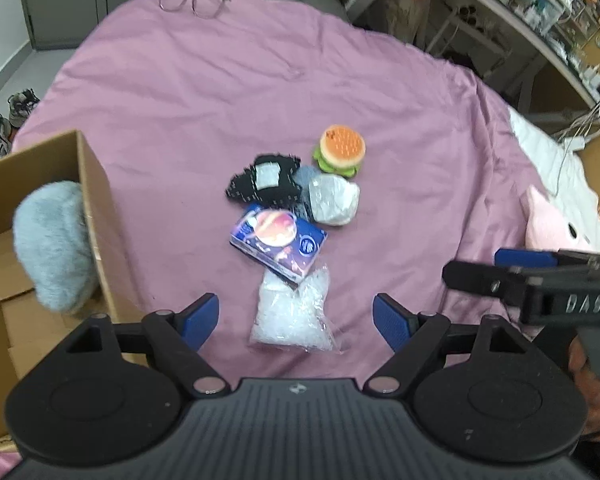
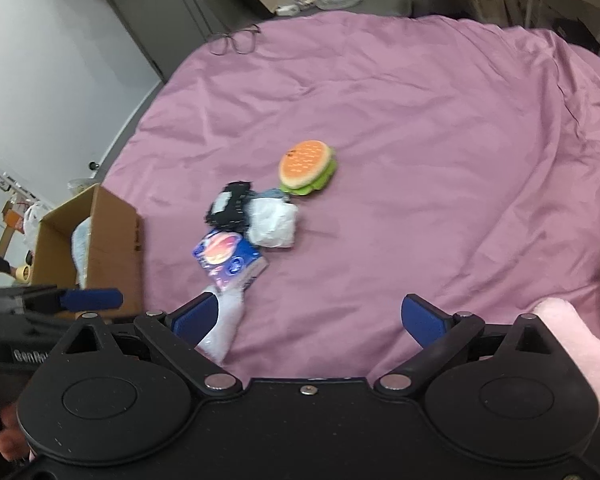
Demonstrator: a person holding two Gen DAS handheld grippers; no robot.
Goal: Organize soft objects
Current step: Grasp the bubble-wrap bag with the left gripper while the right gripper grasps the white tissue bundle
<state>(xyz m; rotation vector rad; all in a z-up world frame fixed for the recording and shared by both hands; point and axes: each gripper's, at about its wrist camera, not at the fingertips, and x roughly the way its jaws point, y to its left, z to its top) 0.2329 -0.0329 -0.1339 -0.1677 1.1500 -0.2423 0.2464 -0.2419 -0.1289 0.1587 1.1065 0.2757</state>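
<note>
1. While the left gripper (image 1: 296, 316) hangs over the pink bedspread (image 1: 220, 92) with its blue fingers (image 1: 200, 320) spread wide and holding nothing, the left wrist view shows the soft things heaped mid-bed: a clear bag of white filling (image 1: 292, 316) lies nearest, between the fingers, with a blue tissue pack (image 1: 278, 238) lapping its far end. Beyond that sit a black knitted piece (image 1: 264, 180), a grey-white wrapped bundle (image 1: 334, 198) and a plush hamburger (image 1: 342, 152), all touching or just beside one another.
2. At the left stands an open cardboard box (image 1: 96, 200) with a grey fluffy item (image 1: 50, 244) inside against its wall. Eyeglasses (image 1: 192, 2) lie at the far edge of the bed; the right gripper (image 1: 500, 268) enters from the right, beside a pink plush toy (image 1: 556, 224).
3. From the right wrist view, the right gripper (image 2: 320, 316) is also wide apart and empty. The filling bag (image 2: 224, 320) touches its left finger; the hamburger (image 2: 306, 170) lies farthest, the box (image 2: 112, 240) to the left.
</note>
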